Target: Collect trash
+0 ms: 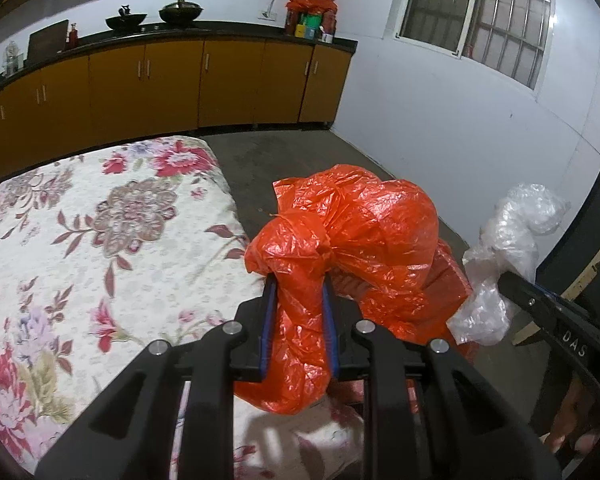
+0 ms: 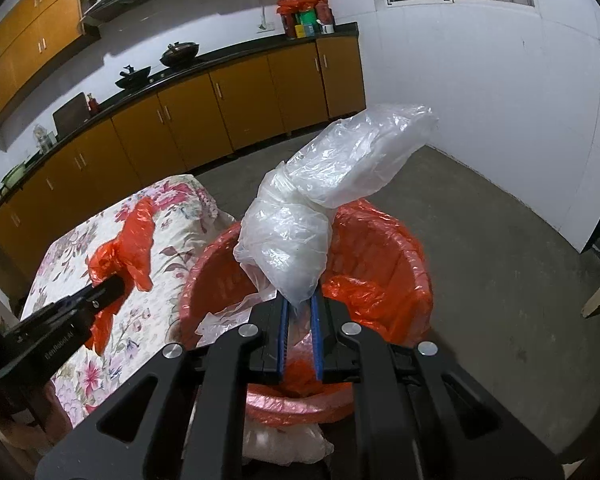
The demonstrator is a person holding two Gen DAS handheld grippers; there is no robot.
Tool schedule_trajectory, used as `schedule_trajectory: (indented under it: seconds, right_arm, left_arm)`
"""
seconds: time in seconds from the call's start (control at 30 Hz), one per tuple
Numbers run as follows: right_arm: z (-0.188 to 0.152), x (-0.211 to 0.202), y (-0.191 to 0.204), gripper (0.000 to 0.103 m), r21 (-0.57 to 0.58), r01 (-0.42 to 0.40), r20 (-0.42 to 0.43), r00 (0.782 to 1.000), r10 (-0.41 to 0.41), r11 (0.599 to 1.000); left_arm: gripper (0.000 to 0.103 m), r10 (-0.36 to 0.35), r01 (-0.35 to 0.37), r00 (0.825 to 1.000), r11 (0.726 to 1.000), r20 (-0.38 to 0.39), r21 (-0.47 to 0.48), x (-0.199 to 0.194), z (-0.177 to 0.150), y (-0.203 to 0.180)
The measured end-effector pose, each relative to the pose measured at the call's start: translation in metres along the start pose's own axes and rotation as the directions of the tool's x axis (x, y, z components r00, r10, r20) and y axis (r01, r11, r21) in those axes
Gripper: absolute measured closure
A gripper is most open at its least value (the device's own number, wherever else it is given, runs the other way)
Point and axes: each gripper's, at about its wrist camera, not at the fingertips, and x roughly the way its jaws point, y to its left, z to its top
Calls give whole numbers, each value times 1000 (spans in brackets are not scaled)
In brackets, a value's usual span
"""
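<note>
My left gripper is shut on a crumpled orange plastic bag, held above the edge of the floral table. It also shows at the left of the right wrist view, with the orange bag over the tablecloth. My right gripper is shut on a knotted clear plastic bag, held above the opening of a bin lined with an orange bag. In the left wrist view the clear bag hangs from the right gripper at the right.
The bin stands on the grey floor right of the table. Orange cabinets with a dark counter, pans and jars line the far wall. A white wall with a barred window is on the right.
</note>
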Motion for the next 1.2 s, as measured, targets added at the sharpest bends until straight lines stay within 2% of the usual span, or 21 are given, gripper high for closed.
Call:
schedule_trajectory:
  seconds: [0.37, 0.43, 0.6, 0.77, 0.83, 0.9, 1.0, 1.1, 1.2]
  right_arm:
    - [11, 14, -5, 92, -8, -5, -4, 1000, 5, 1000]
    - [13, 16, -6, 89, -4, -13, -7, 1000, 13, 1000]
    - [15, 19, -12, 73, 9, -19, -11, 1000, 19, 1000]
    - [10, 15, -15, 67, 24, -25, -16, 1000, 25, 999]
    - [10, 11, -16, 60, 25, -30, -15, 999, 31, 999]
    - [9, 0, -18, 45, 31, -41, -2, 999, 41, 999]
    - [4, -18, -20, 33, 40, -45, 26, 999, 44, 998]
    - [-3, -35, -18, 25, 38, -36, 62, 998, 33, 999]
    - [-15, -56, -11, 22, 23, -11, 96, 995, 9, 1000]
  left_arm:
    - [81, -49, 50, 997, 999, -58, 6, 38, 4, -18]
    - [78, -62, 62, 995, 998, -72, -1, 45, 4, -20]
    - [69, -71, 71, 993, 997, -91, 2, 55, 1, -23]
    - [67, -64, 64, 993, 998, -98, -6, 54, -2, -18]
    - [62, -60, 60, 994, 998, -93, -11, 48, -3, -14]
    - [56, -44, 43, 997, 999, -68, -9, 36, -4, -10]
    - [46, -15, 15, 1000, 1000, -19, -2, 16, -5, -1]
    - [36, 18, -18, 999, 1000, 33, 3, -10, -9, 7]
    - [27, 53, -54, 995, 999, 84, 1, -38, -15, 14]
